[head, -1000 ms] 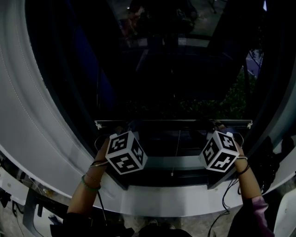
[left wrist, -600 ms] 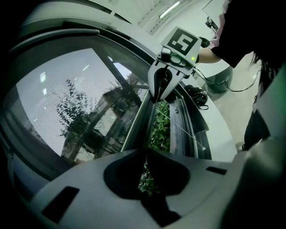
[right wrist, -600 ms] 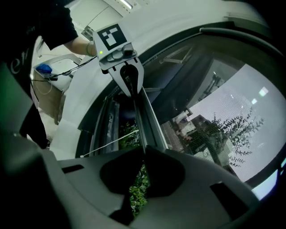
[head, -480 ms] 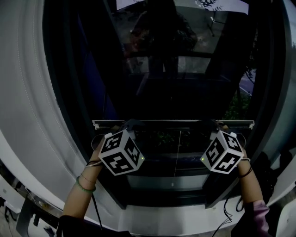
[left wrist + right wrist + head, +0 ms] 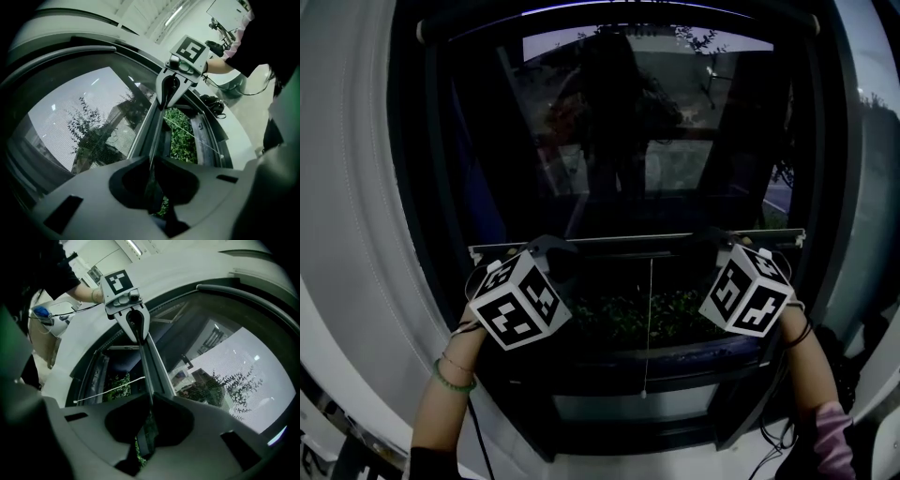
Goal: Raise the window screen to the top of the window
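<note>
— Window screen (image 5: 619, 169): where does it sit in the window frame (image 5: 439, 187)?

— Its bottom bar (image 5: 642, 238) lies level across the frame, a little below the middle of the opening and well short of the frame's top rail. The mesh fills the frame above the bar. Below it the opening is uncovered, and green leaves (image 5: 628, 314) show there, just above the frame's lower edge.

— And the left gripper (image 5: 546, 249)?

— It sits at the bar's end, near the frame's left upright. Its own view shows the jaws pinched together on the bar's thin edge, with no gap on either side.

— The right gripper (image 5: 724, 242)?

— That one mirrors it near the frame's right upright, with its jaws clamped on the same bar. Each gripper's view shows the other one at the far end of the bar.

— Anything else inside the frame?

— A thin pull cord (image 5: 648, 319) hangs straight down from the middle of the bar, and its tip ends just above the frame's bottom rail.
</note>
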Demonstrator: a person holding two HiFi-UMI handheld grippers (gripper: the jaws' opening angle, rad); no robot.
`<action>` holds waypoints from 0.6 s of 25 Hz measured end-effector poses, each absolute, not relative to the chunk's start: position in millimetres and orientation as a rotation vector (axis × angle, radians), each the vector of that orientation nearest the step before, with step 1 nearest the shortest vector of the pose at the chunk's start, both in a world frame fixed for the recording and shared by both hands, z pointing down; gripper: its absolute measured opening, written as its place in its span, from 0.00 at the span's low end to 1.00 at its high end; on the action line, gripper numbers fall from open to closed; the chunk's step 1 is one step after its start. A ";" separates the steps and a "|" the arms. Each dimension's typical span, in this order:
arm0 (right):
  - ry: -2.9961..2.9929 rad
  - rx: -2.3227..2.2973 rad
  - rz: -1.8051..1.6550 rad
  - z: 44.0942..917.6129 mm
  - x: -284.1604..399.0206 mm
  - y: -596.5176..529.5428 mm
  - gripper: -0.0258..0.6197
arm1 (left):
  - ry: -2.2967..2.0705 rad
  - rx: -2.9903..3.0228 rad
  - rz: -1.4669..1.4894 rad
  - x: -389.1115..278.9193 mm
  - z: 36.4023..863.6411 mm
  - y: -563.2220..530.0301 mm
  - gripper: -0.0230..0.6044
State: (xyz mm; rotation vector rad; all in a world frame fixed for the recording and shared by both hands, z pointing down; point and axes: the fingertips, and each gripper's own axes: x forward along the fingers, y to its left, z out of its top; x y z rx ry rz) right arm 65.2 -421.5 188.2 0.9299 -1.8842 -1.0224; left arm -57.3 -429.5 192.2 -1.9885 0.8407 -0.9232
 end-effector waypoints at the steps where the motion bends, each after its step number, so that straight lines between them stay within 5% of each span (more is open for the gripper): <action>1: -1.879 0.933 -1.026 180.3 65.9 -422.0 0.08 | 0.842 -1.990 -0.915 -56.6 183.8 -430.1 0.09; 15: -1.760 1.005 -1.138 79.7 64.6 -419.7 0.08 | 0.890 -1.916 -0.854 -57.5 80.5 -427.1 0.09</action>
